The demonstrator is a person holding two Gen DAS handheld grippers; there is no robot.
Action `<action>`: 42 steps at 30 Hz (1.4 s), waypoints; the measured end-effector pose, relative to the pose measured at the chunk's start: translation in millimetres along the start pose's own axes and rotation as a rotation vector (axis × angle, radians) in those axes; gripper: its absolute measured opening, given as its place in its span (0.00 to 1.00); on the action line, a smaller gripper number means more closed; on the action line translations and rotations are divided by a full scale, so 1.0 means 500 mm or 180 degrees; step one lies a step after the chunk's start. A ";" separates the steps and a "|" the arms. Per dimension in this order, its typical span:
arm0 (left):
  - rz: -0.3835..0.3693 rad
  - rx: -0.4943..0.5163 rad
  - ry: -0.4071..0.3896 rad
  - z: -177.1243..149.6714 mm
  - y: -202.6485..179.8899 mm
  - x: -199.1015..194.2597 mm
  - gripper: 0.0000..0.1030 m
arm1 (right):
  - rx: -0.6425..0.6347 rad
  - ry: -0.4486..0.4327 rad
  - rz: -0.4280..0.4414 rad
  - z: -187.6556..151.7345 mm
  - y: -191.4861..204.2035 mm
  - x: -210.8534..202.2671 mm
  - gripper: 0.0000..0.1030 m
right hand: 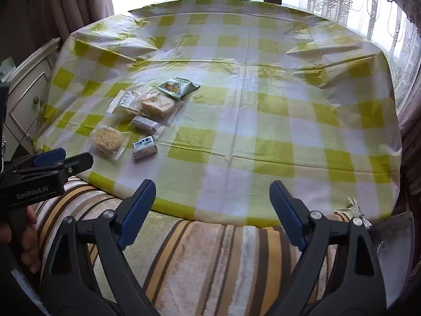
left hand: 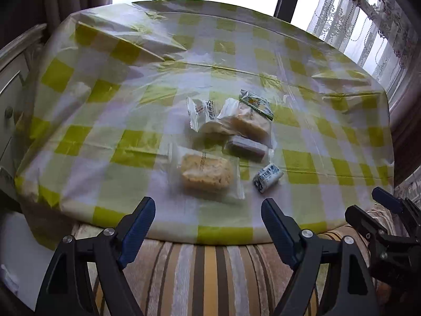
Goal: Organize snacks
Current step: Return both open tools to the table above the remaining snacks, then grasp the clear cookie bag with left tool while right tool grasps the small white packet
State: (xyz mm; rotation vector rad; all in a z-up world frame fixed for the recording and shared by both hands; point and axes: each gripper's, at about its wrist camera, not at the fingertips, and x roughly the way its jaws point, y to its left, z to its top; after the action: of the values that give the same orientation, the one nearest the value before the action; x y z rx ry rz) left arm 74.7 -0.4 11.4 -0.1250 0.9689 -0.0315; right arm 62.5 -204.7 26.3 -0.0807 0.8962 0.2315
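Note:
Several wrapped snacks lie clustered on a table under a green-and-white checked cloth (left hand: 302,163). Nearest is a pale cake in a clear wrapper (left hand: 206,175) (right hand: 108,138), with a small white-and-blue packet (left hand: 267,177) (right hand: 144,148) beside it. Behind them are a brown bar (left hand: 246,146) (right hand: 144,123), a second cake (left hand: 250,122) (right hand: 158,105), a white printed packet (left hand: 204,110) (right hand: 126,101) and a green packet (left hand: 256,104) (right hand: 179,87). My left gripper (left hand: 208,205) (right hand: 76,158) hangs open over the table's near edge, short of the first cake. My right gripper (right hand: 212,187) (left hand: 368,208) is open and empty further right.
A striped cushion (left hand: 210,276) (right hand: 210,258) lies below the table's near edge. A white cabinet with knobs (left hand: 10,84) (right hand: 29,89) stands at the left. Curtains (right hand: 381,13) and a bright window are behind. A hand (right hand: 26,239) holds the left gripper's handle.

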 end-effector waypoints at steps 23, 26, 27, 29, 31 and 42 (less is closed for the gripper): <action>0.0613 -0.0251 0.0424 0.057 0.135 0.096 0.81 | -0.0283 0.0153 0.0177 0.063 0.098 0.110 0.81; 0.0574 -0.0383 0.0311 0.054 0.150 0.077 0.81 | -0.0286 0.0171 0.0207 0.069 0.105 0.121 0.78; 0.0493 -0.0371 0.0232 0.055 0.146 0.066 0.81 | -0.0289 0.0180 0.0221 0.070 0.107 0.125 0.77; 0.0324 -0.0344 0.0110 0.059 0.130 0.051 0.81 | -0.0295 0.0208 0.0253 0.072 0.110 0.135 0.74; 0.0155 -0.0340 0.0032 0.067 0.114 0.045 0.81 | -0.0309 0.0247 0.0282 0.073 0.113 0.145 0.70; 0.0140 -0.0323 0.0206 0.097 0.083 0.126 0.64 | -0.0368 0.0367 0.0381 0.065 0.122 0.176 0.66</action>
State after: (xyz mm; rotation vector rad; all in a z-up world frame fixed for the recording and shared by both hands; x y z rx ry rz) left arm 148.8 40.1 -18.1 -0.1970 1.0379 0.0544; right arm 125.9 -125.4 -20.7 -0.1491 1.0034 0.3934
